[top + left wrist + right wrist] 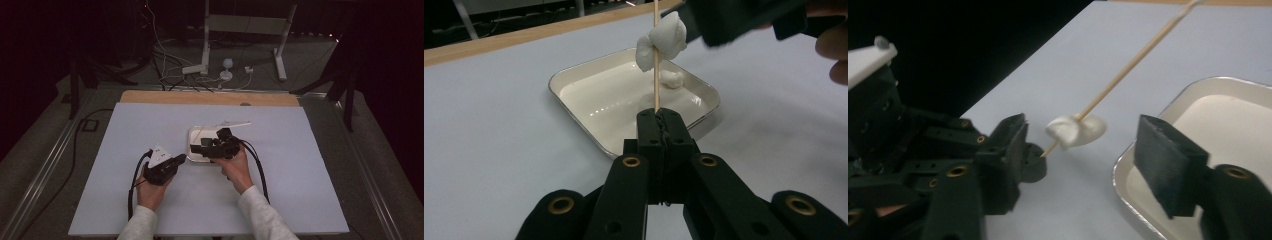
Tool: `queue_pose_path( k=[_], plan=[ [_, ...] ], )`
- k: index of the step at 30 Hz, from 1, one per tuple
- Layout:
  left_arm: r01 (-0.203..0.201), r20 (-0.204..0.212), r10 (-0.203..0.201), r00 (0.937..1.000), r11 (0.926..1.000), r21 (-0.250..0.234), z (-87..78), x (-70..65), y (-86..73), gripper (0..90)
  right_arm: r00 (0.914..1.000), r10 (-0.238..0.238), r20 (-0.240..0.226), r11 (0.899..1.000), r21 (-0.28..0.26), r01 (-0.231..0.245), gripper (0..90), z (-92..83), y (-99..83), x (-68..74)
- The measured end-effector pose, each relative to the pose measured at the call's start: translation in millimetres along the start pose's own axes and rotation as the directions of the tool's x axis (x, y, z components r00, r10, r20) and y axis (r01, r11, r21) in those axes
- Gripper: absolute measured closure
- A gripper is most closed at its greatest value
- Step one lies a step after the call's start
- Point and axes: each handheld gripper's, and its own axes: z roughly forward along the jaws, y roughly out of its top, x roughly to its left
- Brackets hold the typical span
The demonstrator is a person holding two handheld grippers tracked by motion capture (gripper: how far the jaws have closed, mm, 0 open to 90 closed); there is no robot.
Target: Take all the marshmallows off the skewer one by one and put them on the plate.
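My left gripper (659, 117) is shut on the lower end of a thin wooden skewer (655, 75), which rises over a white tray (574, 122). A white marshmallow (661, 42) is speared partway up the stick, and a second marshmallow (672, 78) lies in the tray. In the right gripper view the speared marshmallow (1075, 131) sits between the spread pads of my right gripper (1090, 157), and neither pad touches it. From above, the left gripper (180, 159) and the right gripper (200, 148) meet at the tray's (192, 132) near-left corner.
The tray stands mid-table on a pale blue-grey mat (300, 165). A wooden table edge (210, 97) runs along the far side. Cables and a white stand's legs (205, 65) lie on the floor beyond.
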Motion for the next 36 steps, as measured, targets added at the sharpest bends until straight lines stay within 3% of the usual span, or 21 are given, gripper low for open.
queue_pose_path(
  k=[3, 7, 15, 16, 19, 33, 36],
  plan=[
    [0.001, 0.001, -0.001, 1.0, 1.0, -0.005, 0.1, -0.7, 0.3, 90.0, 0.9986, 0.03, -0.042, 0.999, 0.013, -0.03, 45.5, 5.0, -3.0, -0.8],
    [0.003, 0.005, -0.003, 1.0, 0.9999, -0.015, -0.1, -1.8, 0.7, 90.0, 0.9973, 0.046, -0.057, 0.999, 0.026, -0.044, 47.8, 9.0, -4.1, -1.1],
    [-0.011, 0.031, 0.012, 0.9995, 0.9994, -0.032, 0.7, -5.8, 1.2, 90.0, 0.9893, 0.097, -0.108, 0.995, 0.037, -0.094, 64.3, 15.8, -6.9, -4.0],
    [-0.013, 0.031, 0.014, 0.9994, 0.9995, -0.03, 1.0, -6.3, 1.2, 90.0, 0.9878, 0.105, -0.115, 0.994, 0.026, -0.102, 70.6, 15.9, -6.8, -3.6],
    [-0.016, 0.033, 0.017, 0.9993, 0.9994, -0.03, 1.6, -7.1, 1.2, 90.0, 0.9851, 0.116, -0.127, 0.993, 0.016, -0.115, 73.1, 15.6, -6.4, -3.9],
    [-0.036, 0.042, 0.037, 0.9984, 0.9986, -0.039, 1.4, -8.0, 0.8, 90.0, 0.9939, 0.076, -0.081, 0.996, -0.035, -0.079, 78.0, 7.5, -5.6, 1.0],
    [-0.069, 0.028, 0.068, 0.9973, 0.9976, 0.002, 3.2, -8.4, -2.4, 90.0, 0.9935, 0.085, -0.075, 0.993, -0.073, -0.091, 78.4, 2.6, -3.7, 0.1]
  ],
)
